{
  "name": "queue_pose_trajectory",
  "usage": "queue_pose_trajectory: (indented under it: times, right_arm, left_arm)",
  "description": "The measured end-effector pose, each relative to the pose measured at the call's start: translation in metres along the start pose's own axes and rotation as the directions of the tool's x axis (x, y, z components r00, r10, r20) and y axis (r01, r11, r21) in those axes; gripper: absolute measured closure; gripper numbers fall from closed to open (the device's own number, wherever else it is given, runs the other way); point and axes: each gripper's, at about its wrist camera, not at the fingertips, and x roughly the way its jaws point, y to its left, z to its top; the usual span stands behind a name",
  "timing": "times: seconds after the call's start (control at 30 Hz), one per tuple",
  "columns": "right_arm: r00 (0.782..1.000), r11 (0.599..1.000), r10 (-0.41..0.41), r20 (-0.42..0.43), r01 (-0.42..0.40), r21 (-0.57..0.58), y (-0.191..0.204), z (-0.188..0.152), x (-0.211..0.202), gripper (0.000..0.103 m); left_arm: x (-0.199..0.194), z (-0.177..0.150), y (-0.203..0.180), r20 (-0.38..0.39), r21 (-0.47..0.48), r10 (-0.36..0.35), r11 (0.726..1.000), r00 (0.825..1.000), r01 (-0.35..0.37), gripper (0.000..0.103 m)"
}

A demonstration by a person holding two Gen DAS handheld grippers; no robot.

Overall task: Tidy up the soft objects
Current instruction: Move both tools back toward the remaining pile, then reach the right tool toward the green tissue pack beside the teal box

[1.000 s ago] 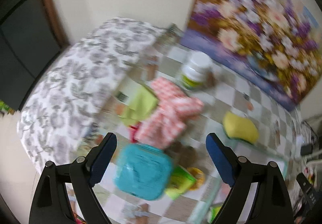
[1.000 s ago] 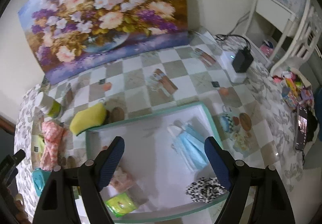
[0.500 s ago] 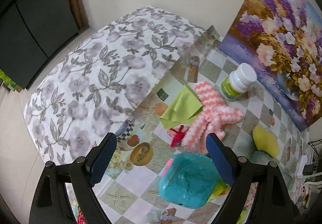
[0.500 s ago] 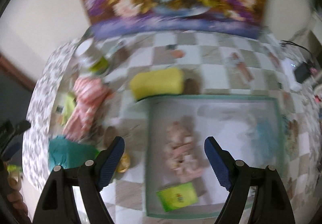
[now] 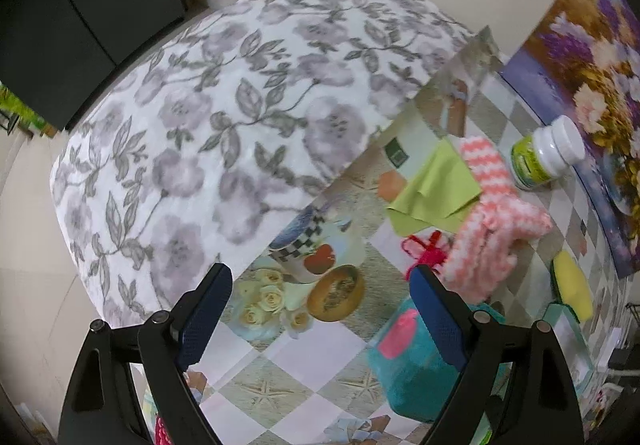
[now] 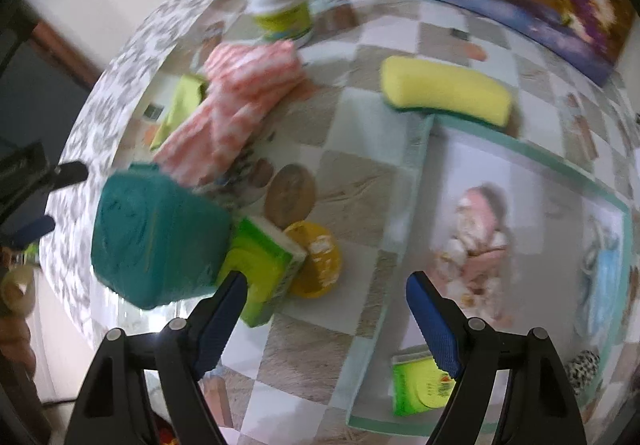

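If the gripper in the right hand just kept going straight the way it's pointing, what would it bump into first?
Probably the yellow round lid lying on the checkered tablecloth, just ahead between the open right gripper fingers. The green tissue pack sits beside the left finger and might get clipped; depth is hard to judge.

In your right wrist view, a tray (image 6: 416, 149) lies on the table (image 6: 352, 101) at the right, holding a tissue pack (image 6: 420, 385) at its near edge. A sponge (image 6: 444, 91) sits just beyond the tray's far corner. To the left lie a folded towel (image 6: 240, 93), then a pouch (image 6: 156, 237) nearer you. A bottle (image 6: 278, 1) stands behind the towel.
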Motion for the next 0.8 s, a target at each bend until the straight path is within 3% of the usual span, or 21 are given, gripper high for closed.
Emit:
queue_pose_trajectory:
  times: [0.33,0.8]
  right_arm:
    - [0.999,0.967,0.027,0.026,-0.019,-0.254,0.032,-0.015,0.013,0.019]
    - [0.999,0.921,-0.003,0.05,0.022,-0.388,0.052,-0.018,0.033,0.018]
  left_arm:
    - [0.012,0.002,0.015,-0.04,-0.053,-0.032,0.998,0.999,0.029,0.013]
    - [0.031,0.001,0.01,-0.095,-0.042,-0.044,0.998,0.995,0.04,0.013]
